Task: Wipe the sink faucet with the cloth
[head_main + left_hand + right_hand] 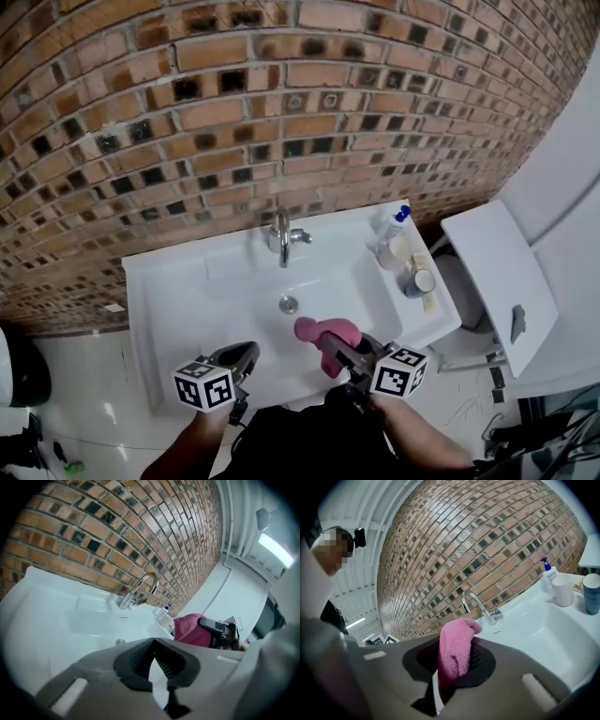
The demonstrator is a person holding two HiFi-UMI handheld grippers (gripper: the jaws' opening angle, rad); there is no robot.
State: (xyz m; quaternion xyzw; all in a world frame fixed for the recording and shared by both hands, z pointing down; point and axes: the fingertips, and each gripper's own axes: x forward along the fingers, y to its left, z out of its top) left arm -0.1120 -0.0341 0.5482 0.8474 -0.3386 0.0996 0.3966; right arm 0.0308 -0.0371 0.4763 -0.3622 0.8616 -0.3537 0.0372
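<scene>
Right gripper [457, 662]: jaws clamped on pink cloth [319, 330], over sink [178, 281] front, apart from faucet [281, 238]. Left gripper [154, 660]: jaws together, empty. Risk: the loosely pinched fold slips out during rubbing.

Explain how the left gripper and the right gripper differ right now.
The right gripper is shut on the pink cloth; the left gripper is shut on nothing. In the head view, the left gripper sits left of the drain, the right gripper right of it. Both point towards the faucet.

R jaws clamp pink cloth [456, 648].
</scene>
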